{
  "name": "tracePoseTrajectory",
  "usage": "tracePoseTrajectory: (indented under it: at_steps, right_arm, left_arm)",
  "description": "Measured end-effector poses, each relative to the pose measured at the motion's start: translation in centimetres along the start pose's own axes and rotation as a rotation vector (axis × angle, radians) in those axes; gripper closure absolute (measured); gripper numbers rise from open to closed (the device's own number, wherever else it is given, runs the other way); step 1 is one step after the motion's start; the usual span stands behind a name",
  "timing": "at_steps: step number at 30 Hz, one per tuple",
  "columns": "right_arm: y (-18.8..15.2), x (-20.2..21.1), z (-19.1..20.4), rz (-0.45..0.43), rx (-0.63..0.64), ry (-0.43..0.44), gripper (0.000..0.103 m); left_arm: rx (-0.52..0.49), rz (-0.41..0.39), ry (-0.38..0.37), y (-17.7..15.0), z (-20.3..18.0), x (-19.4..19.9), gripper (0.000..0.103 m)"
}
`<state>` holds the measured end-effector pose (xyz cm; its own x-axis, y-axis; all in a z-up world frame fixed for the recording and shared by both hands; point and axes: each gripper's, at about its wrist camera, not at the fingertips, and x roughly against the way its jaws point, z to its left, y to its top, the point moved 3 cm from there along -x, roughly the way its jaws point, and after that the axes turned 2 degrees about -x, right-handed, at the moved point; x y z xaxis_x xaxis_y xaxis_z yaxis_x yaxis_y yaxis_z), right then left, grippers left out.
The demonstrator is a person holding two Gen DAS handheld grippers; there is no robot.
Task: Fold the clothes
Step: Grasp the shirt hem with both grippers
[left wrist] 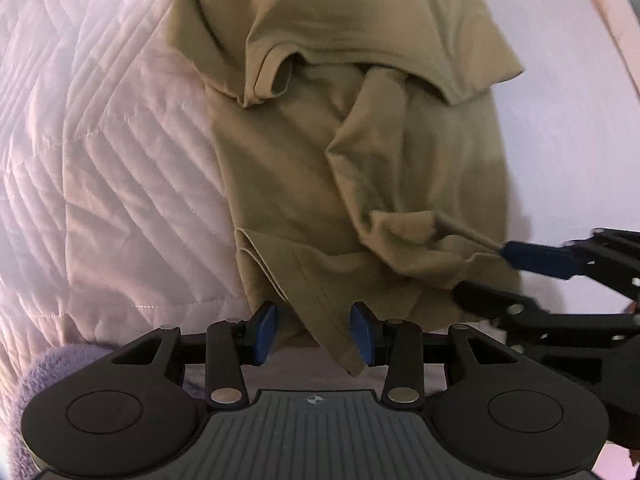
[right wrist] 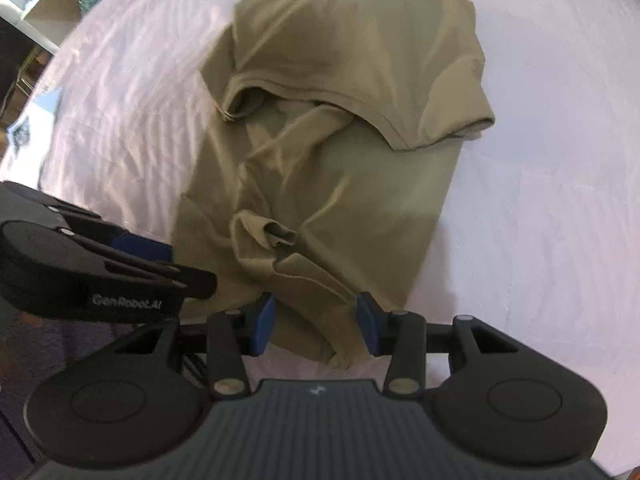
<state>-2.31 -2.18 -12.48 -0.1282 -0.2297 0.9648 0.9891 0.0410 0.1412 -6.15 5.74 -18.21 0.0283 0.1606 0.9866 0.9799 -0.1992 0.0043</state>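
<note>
Across both views, a pale pink quilted bedspread [left wrist: 120, 152], stitched in angled parallel lines. On top of it, near its middle, a khaki T-shirt [left wrist: 360, 140], partly folded: the upper portion doubled down over the body, the hemmed edge of that flap [right wrist: 360, 104] lying across the chest, one short sleeve [right wrist: 452, 120] jutting to the right. Lower down, rumpled ridges and a bunched knot of cloth [right wrist: 276, 236].

At the near end of the shirt, the left gripper [left wrist: 315, 333], blue pads spread apart, a hemmed corner of the shirt [left wrist: 332, 320] hanging in the gap between them, not pinched. Beside it, the right gripper [right wrist: 316, 326], likewise spread, with another corner of the fabric [right wrist: 340, 344] drooping between its blue pads. Seen from the left wrist, one blue finger [left wrist: 536, 258] of the right gripper touching the bunched cloth.

On the side of the left gripper's black body, in the right wrist view, white lettering "GenRobot.AI" [right wrist: 126, 303], slightly blurred. Bottom left of the left wrist view, a fuzzy lilac sleeve [left wrist: 48, 372]. Far upper left of the right wrist view, pale shelving [right wrist: 44, 4], too blurred for detail.
</note>
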Motion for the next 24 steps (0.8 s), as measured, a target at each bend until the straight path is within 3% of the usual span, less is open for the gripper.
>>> tracePoseTrajectory:
  at_steps: [4, 9, 12, 18, 21, 23, 24]
  right_arm:
    - [-0.3, 0.7, -1.1, -0.012, -0.086, -0.008, 0.058]
    - [-1.4, -0.4, -3.7, 0.038, -0.246, 0.015, 0.056]
    - [-1.7, -2.5, -3.6, 0.086, -0.246, 0.036, 0.056]
    - [-1.9, -4.1, -2.6, 0.090, -0.233, 0.009, 0.055]
    - [-2.0, -3.8, -2.6, 0.079, -0.236, 0.022, 0.067]
    - [-2.0, -3.5, -2.6, 0.066, -0.235, 0.036, 0.085]
    - [-1.9, -3.3, -2.6, 0.058, -0.235, 0.044, 0.088]
  left_arm:
    - [0.014, 0.007, 0.023, -0.5, 0.3, -0.2, 0.059]
    - [0.042, 0.026, 0.028, -0.5, 1.3, -1.4, 0.051]
    - [0.036, 0.026, 0.005, -0.5, 1.2, -2.2, 0.046]
    - [0.035, 0.019, 0.006, -0.5, 1.0, -2.5, 0.044]
    - [0.020, 0.000, 0.016, -0.9, 0.6, -2.2, 0.049]
    - [0.005, -0.024, 0.019, -1.1, 0.3, -1.8, 0.059]
    - [-0.001, -0.035, 0.020, -1.2, 0.1, -1.5, 0.069]
